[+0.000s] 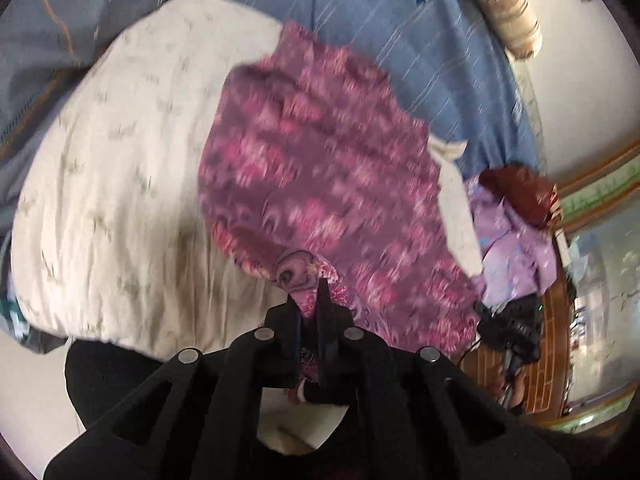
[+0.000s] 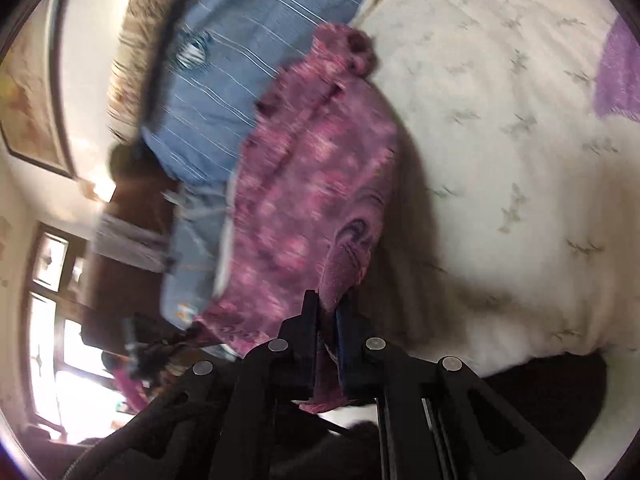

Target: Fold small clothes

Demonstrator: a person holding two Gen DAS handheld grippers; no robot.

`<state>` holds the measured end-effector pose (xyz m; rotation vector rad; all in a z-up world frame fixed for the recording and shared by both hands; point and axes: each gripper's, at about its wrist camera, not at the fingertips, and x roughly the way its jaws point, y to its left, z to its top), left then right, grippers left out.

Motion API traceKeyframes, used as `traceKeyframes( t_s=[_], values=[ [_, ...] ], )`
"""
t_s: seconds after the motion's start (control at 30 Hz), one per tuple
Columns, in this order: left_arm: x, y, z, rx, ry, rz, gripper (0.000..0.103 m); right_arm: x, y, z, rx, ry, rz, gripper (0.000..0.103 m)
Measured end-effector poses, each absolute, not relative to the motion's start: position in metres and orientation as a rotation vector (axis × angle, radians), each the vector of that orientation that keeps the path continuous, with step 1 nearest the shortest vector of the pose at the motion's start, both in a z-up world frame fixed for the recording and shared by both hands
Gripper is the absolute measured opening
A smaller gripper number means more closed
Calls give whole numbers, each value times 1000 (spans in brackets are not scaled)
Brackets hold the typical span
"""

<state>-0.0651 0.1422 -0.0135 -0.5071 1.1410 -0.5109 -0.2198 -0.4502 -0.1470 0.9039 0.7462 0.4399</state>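
A pink and purple patterned garment [image 1: 320, 168] lies spread over a cream bed cover [image 1: 112, 184], blurred by motion. My left gripper [image 1: 310, 300] is shut on its near edge, and a fold of the cloth is pinched between the black fingers. In the right wrist view the same garment [image 2: 304, 184] stretches away from the camera. My right gripper [image 2: 328, 312] is shut on another part of its near edge, with cloth bunched between the fingers and hanging below them.
A blue striped sheet [image 1: 360, 12] lies beyond the garment, and a rolled beige bolster [image 1: 504, 4] sits at the far side. A lilac cloth [image 1: 516, 248] and a dark red item [image 1: 516, 192] lie at the right. A purple cloth [image 2: 620, 76] rests on the cream cover [image 2: 500, 120].
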Motion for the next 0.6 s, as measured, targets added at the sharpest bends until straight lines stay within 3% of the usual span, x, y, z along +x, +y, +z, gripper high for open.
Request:
traceKeyframes(
  t_s=[0.33, 0.6],
  values=[
    [-6, 130, 1, -520, 1109, -457, 3, -169, -469, -136, 1101, 569, 593, 8],
    [118, 106, 29, -474, 1040, -400, 3, -64, -484, -111, 1168, 458, 625, 8]
  ],
)
